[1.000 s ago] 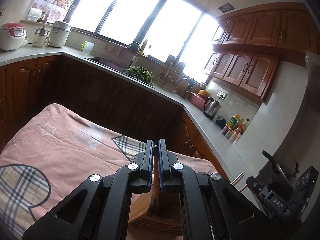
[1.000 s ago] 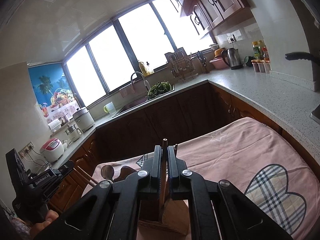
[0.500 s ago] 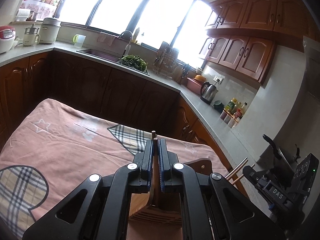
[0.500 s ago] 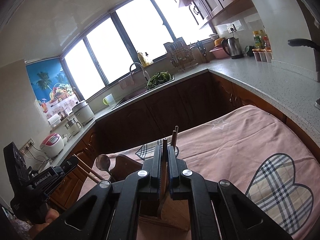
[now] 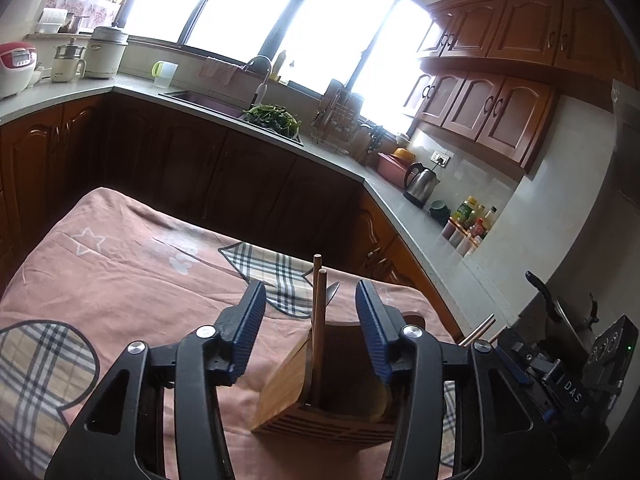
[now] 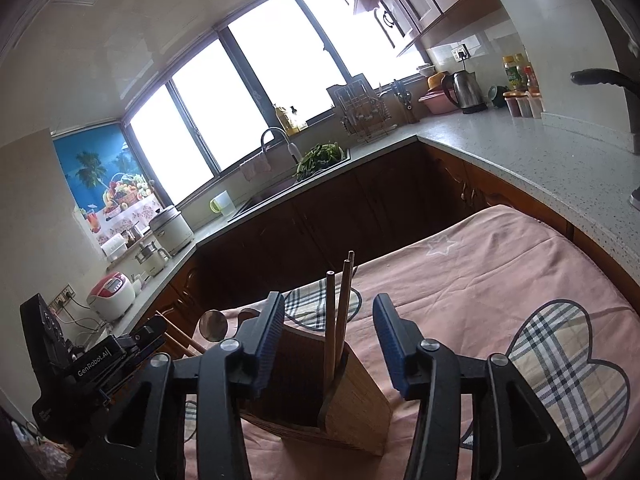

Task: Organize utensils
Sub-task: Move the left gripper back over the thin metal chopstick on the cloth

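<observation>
A bamboo utensil holder stands on the pink tablecloth; it also shows in the right wrist view. Two brown chopsticks stand upright in it, seen in the right wrist view too. My left gripper is open, its jaws on either side of the chopsticks without touching. My right gripper is open the same way above the holder. A metal spoon sticks up at the holder's left side.
The right gripper's body sits at the lower right in the left wrist view, the left gripper's body at the lower left in the right wrist view. Kitchen counter with kettle and sink wraps round the table.
Both grippers were shut on a chopstick each; now both have opened and the chopsticks stand free in the holder. Both cameras tilted down toward the table.
</observation>
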Available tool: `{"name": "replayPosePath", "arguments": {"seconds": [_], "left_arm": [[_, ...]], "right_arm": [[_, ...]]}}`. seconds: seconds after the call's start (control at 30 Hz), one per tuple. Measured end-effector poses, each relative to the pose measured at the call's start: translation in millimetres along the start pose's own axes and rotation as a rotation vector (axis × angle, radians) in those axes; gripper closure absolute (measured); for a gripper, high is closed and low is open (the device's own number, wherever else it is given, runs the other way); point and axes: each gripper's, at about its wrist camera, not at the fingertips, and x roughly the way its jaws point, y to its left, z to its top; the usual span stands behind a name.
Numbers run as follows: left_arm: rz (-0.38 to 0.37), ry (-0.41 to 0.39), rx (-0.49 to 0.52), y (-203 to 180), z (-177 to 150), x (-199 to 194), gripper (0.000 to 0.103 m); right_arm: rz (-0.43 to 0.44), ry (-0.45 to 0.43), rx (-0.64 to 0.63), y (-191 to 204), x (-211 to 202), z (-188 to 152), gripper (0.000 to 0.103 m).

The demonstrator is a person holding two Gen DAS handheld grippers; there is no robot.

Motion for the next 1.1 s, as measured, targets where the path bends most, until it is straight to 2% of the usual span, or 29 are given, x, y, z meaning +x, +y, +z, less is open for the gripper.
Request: {"name": "replayPosePath", "arguments": {"seconds": [0.03, 0.1, 0.2, 0.53, 1.1], "left_arm": [[0.000, 0.002, -0.003, 0.0, -0.4, -1.5, 0.034], [-0.001, -0.005, -0.004, 0.0, -1.7, -6.2, 0.027], [0.001, -0.002, 0.006, -1.1, -3.8, -11.9, 0.021], [0.019, 0.021, 0.004, 3.2, -14.1, -35.9, 0.006], [0.076, 0.132, 0.059, 6.4, -63.6, -94.9, 0.004]], "right_arm": [[0.003, -0.001, 0.005, -1.0, -1.3, 0.4, 0.048], [0.010, -0.008, 0.018, -3.4, -4.7, 0.4, 0.024], [0.017, -0.021, 0.028, -5.2, -10.6, -1.1, 0.013], [0.037, 0.009, 0.027, 2.4, -27.2, -7.4, 0.010], [0.028, 0.033, -0.046, 18.7, -89.0, -41.5, 0.006]]}}
